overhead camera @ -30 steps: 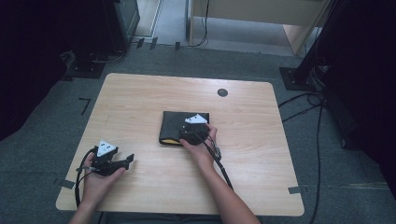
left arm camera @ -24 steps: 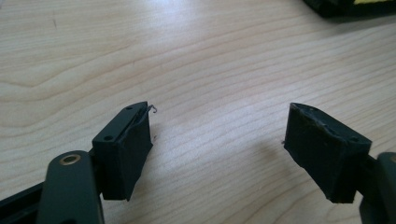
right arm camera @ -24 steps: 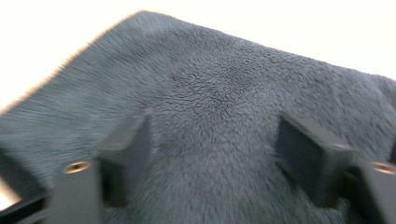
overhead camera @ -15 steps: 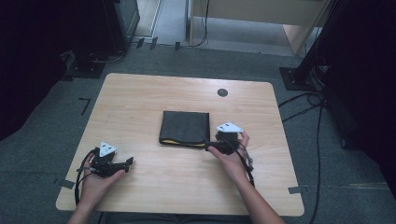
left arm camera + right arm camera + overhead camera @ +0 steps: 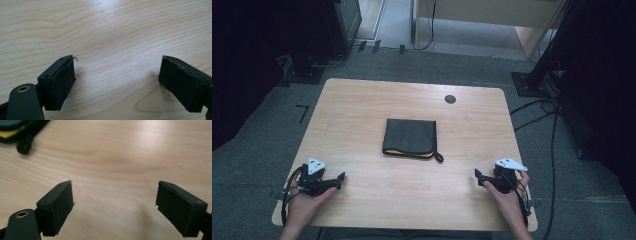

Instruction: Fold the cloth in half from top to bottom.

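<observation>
table (image 5: 362,115): pale wood, wavy brown grain running along its length
round cap (image 5: 450,99) near far edge of table: dark grey
folded cloth (image 5: 409,136) at table centre: black, yellow strip along its near edge, black loop at near right corner
left gripper (image 5: 339,177): black body, light grey three-cornered plate on top
right gripper (image 5: 477,175): black body, light grey plate on top
pads (image 5: 185,86): matt black
rivet (image 5: 21,214) at jaw base: brass ring
floor (image 5: 257,150): grey carpet

Light wooden table (image 5: 362,120) bears a folded black cloth (image 5: 410,137) at centre
</observation>
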`<state>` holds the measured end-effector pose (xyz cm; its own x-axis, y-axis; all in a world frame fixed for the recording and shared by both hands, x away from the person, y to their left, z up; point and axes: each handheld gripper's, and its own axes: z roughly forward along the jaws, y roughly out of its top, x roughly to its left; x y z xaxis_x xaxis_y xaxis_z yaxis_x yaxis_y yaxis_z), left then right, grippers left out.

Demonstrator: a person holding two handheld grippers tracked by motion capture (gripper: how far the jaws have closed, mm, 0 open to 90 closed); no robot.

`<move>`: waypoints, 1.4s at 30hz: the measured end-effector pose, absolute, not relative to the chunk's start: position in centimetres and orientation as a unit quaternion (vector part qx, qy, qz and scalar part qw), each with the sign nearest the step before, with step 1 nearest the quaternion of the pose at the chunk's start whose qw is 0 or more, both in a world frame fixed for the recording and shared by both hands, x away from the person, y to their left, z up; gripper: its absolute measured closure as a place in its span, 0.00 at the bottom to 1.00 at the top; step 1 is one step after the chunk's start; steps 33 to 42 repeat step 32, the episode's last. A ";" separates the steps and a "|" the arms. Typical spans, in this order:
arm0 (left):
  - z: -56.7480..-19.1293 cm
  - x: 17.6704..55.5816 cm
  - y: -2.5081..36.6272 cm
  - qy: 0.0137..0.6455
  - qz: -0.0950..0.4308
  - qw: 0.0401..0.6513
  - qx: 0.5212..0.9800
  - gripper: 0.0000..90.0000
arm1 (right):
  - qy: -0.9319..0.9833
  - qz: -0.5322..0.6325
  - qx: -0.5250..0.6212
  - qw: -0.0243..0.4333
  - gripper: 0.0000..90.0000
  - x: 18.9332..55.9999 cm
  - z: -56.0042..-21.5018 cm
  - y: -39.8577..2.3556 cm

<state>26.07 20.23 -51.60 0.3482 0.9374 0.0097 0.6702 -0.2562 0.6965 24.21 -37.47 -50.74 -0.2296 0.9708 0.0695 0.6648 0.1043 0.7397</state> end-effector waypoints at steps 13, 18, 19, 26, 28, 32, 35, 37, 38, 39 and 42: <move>-51.8 25.9 20.3 0.529 0.223 0.312 0.757 0.15 | 0.716 0.315 0.577 0.235 0.07 22.0 -52.6 -39.9; -51.7 26.1 20.3 0.529 0.223 0.312 0.757 0.15 | 0.714 0.314 0.580 0.236 0.07 22.0 -52.6 -39.9; -51.7 26.2 20.3 0.530 0.223 0.311 0.757 0.15 | 0.713 0.313 0.581 0.236 0.07 22.0 -52.6 -40.0; -51.7 26.2 20.3 0.530 0.223 0.311 0.757 0.15 | 0.709 0.309 0.588 0.238 0.04 22.1 -52.6 -40.0; -51.7 26.2 20.3 0.530 0.223 0.311 0.757 0.15 | 0.708 0.308 0.590 0.238 0.04 22.1 -52.6 -40.0; -51.7 26.2 20.3 0.529 0.223 0.311 0.758 0.15 | 0.705 0.306 0.594 0.237 0.02 22.2 -52.6 -40.0; -51.7 26.2 20.3 0.529 0.223 0.311 0.758 0.15 | 0.705 0.306 0.594 0.237 0.02 22.2 -52.6 -40.0; -51.7 26.2 20.3 0.529 0.223 0.311 0.758 0.15 | 0.705 0.306 0.594 0.237 0.02 22.2 -52.6 -40.0; -51.7 26.2 20.3 0.529 0.223 0.311 0.758 0.15 | 0.705 0.306 0.594 0.237 0.02 22.2 -52.6 -40.0; -51.7 26.2 20.3 0.529 0.223 0.311 0.758 0.15 | 0.705 0.306 0.594 0.237 0.02 22.2 -52.6 -40.0; -51.7 26.2 20.3 0.529 0.223 0.311 0.758 0.15 | 0.705 0.306 0.594 0.237 0.02 22.2 -52.6 -40.0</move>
